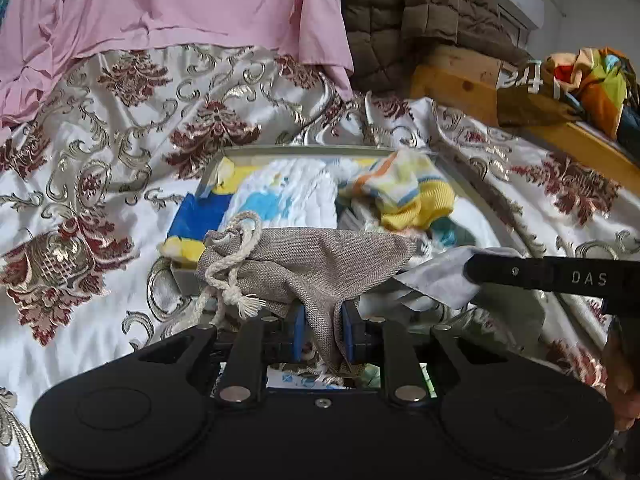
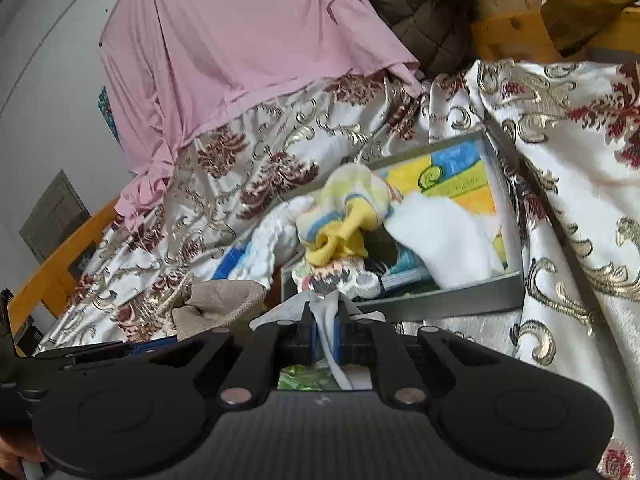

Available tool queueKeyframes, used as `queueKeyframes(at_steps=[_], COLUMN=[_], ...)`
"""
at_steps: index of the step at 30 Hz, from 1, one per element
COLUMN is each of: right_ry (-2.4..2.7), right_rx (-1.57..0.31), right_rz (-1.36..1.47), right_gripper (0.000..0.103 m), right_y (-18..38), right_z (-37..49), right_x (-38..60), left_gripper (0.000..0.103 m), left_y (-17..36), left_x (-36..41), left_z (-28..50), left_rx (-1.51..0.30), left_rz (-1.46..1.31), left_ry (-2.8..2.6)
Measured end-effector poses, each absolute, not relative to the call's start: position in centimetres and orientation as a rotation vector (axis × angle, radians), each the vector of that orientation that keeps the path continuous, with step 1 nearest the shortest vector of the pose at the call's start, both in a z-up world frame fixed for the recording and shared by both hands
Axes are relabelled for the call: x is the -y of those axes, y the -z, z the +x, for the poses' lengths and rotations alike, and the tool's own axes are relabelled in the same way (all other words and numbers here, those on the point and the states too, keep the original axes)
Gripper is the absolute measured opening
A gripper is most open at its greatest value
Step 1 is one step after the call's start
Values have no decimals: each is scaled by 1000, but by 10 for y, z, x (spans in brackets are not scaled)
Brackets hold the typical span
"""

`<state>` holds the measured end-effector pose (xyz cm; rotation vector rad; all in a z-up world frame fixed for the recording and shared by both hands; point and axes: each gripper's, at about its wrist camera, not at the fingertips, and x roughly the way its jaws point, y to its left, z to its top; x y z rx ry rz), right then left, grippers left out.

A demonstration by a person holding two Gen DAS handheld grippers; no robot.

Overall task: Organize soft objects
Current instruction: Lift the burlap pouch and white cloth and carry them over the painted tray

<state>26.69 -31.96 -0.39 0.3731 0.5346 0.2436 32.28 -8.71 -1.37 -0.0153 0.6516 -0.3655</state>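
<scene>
My left gripper (image 1: 323,316) is shut on a grey-brown burlap drawstring pouch (image 1: 308,264) with a white cord, held just in front of a shallow grey tray (image 1: 304,152). The tray holds several soft items: a yellow striped sock (image 1: 408,196) and white and blue cloths (image 1: 288,196). My right gripper (image 2: 327,320) is shut on a pale white-grey cloth (image 2: 326,312) at the tray's near edge (image 2: 440,300). The pouch shows at the left in the right wrist view (image 2: 216,304). The right gripper's black finger (image 1: 540,274) and its cloth (image 1: 436,276) show at the right in the left wrist view.
The tray lies on a white satin bedspread (image 1: 100,208) with gold and maroon patterns. A pink garment (image 1: 160,4) and a brown quilted jacket (image 1: 420,12) hang behind. A yellow wooden bed frame (image 1: 460,80) with colourful fabric (image 1: 592,80) is at the right.
</scene>
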Motion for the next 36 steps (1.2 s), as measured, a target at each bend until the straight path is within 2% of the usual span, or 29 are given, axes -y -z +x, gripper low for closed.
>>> queueKeyframes(at_steps=[13,21,27,36], right_ry=[-252,-263,-230,-157], right_rx=[-346,-282,-322,-438], right_rz=[378,327,269,210], right_gripper=[9,9,9,9], right_y=[-30,-63,-74,-46], right_z=[255,301,367,414], right_x=[326,320,306,285], left_gripper=[21,21,22,24], left_y=[-26,-30,-23,6], left_x=[95,100,101,84], left_z=[334,385,438,470], left_rx=[-553,-518,-553,-648], left_rz=[-85,-108,-145,-208], left_ry=[367,349,324,316])
